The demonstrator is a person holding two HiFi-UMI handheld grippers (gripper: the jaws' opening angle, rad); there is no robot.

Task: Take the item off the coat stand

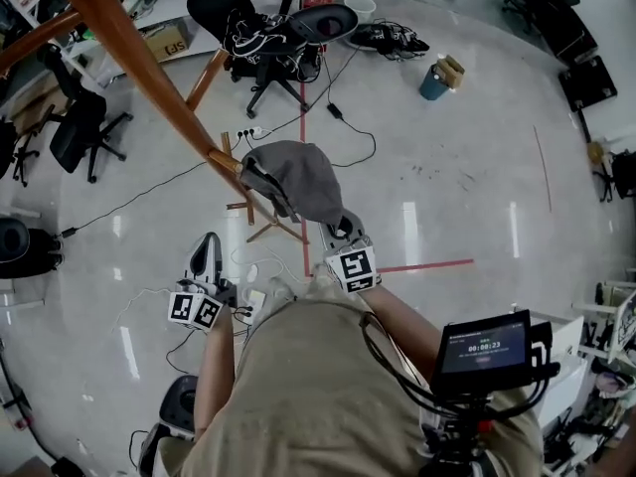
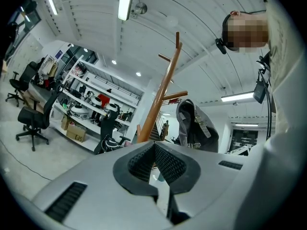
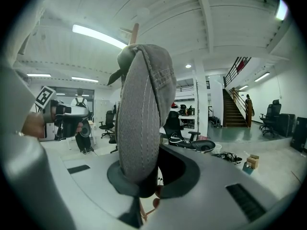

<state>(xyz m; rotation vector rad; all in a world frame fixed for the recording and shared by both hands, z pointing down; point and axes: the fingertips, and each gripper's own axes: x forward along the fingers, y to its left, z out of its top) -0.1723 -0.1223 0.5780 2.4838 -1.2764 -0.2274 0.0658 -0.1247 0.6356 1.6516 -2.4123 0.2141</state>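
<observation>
my right gripper [image 1: 343,227] is clamped on the lower end of the grey garment [image 1: 298,179], with the fabric pinched between its pads and rising straight up from them. the garment's upper part is draped over a peg of the wooden coat stand [image 1: 149,63]. my left gripper [image 1: 207,252] is closed on nothing, held low to the left of the stand and apart from the garment, above the pale floor [image 1: 477,167].
</observation>
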